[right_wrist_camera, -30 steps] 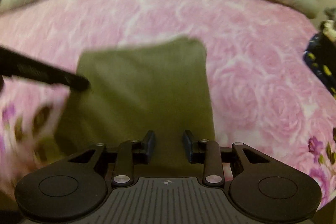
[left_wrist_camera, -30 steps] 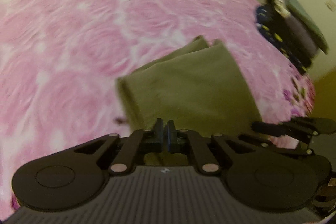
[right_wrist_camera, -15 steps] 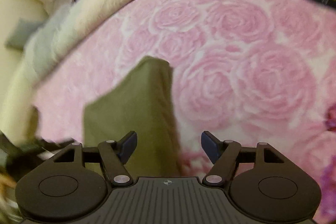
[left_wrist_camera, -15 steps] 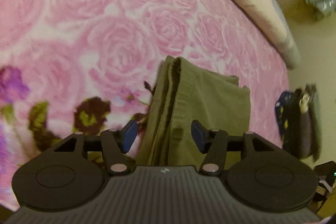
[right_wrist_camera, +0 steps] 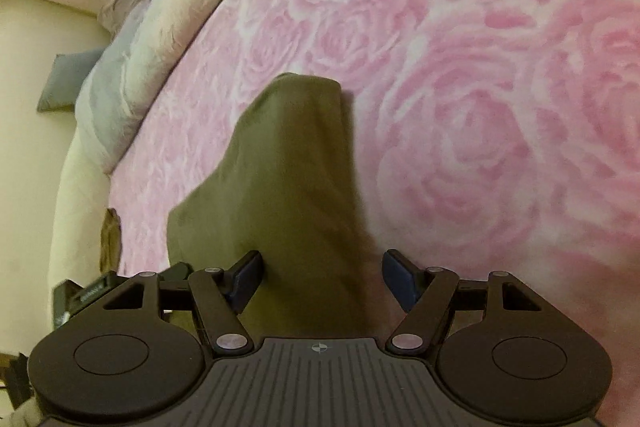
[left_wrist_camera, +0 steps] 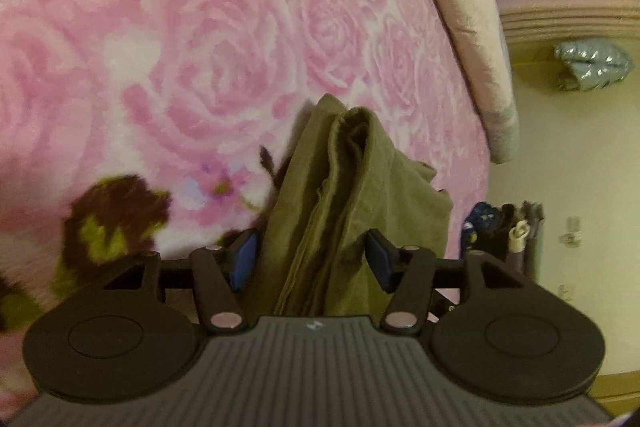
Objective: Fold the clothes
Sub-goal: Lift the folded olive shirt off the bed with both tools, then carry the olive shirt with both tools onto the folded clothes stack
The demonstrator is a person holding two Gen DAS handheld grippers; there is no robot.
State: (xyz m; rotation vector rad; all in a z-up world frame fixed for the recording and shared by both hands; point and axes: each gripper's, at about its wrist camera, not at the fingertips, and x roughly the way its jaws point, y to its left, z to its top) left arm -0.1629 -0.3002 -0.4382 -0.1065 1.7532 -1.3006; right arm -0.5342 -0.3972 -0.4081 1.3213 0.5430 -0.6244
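Dim warm light; fisheye bending; soft blur.

One folded olive garment (left_wrist_camera: 352, 195), lying on the bed. One bed cover (left_wrist_camera: 208, 39), pink with rose print. One beige quilt (left_wrist_camera: 460, 7) bunched along the far edge of the bed. One grey pillow (right_wrist_camera: 100, 99) tucked against that quilt at the left. One pile of dark clothes (left_wrist_camera: 500, 231) at the right edge, number of pieces in it impossible to tell. One silvery crumpled bundle (left_wrist_camera: 592, 65) on the floor at far right. Two pairs of tongs: left tongs (left_wrist_camera: 312, 259) and right tongs (right_wrist_camera: 322, 281), each with two blue-padded fingers, four pads in all, spread apart on either side of the garment.
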